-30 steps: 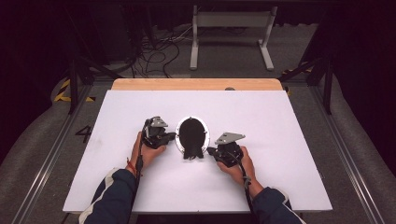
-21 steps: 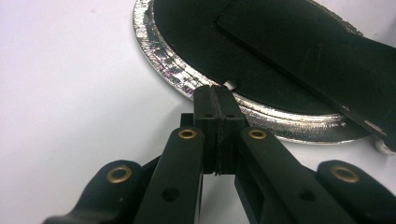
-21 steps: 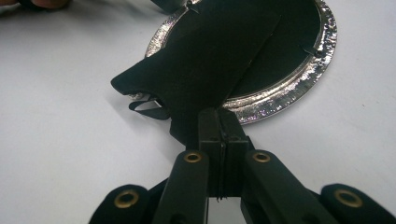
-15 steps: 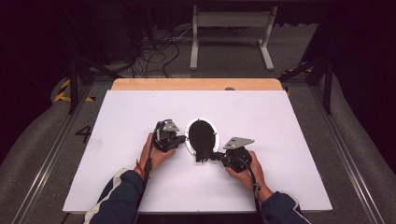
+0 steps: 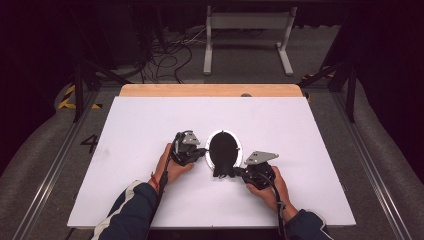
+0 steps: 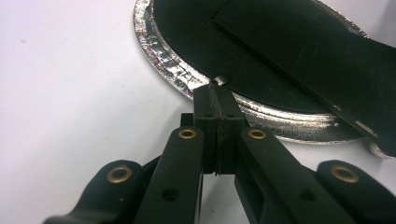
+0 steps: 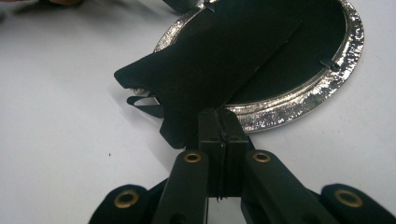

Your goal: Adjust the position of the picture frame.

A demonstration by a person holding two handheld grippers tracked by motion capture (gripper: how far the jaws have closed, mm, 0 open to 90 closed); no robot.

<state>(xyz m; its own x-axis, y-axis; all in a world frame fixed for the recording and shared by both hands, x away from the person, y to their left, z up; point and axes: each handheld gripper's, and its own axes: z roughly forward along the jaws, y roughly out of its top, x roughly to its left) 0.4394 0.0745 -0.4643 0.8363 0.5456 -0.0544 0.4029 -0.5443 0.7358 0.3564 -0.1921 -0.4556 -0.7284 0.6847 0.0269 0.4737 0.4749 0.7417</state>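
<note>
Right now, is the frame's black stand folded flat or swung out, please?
Swung out: the stand juts past the frame's silver rim above the table.

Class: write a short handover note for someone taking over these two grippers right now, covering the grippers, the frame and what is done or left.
Left gripper: jaws shut, tips at a small metal tab on the frame rim.
Right gripper: jaws shut, tips at the edge of the black stand flap.
Frame: oval, silver-rimmed, face down mid-table, black backing up.
Done: both grippers are at the frame's back.
Left, probably: work the tabs and the backing; whether any tab is already turned cannot be told.
</note>
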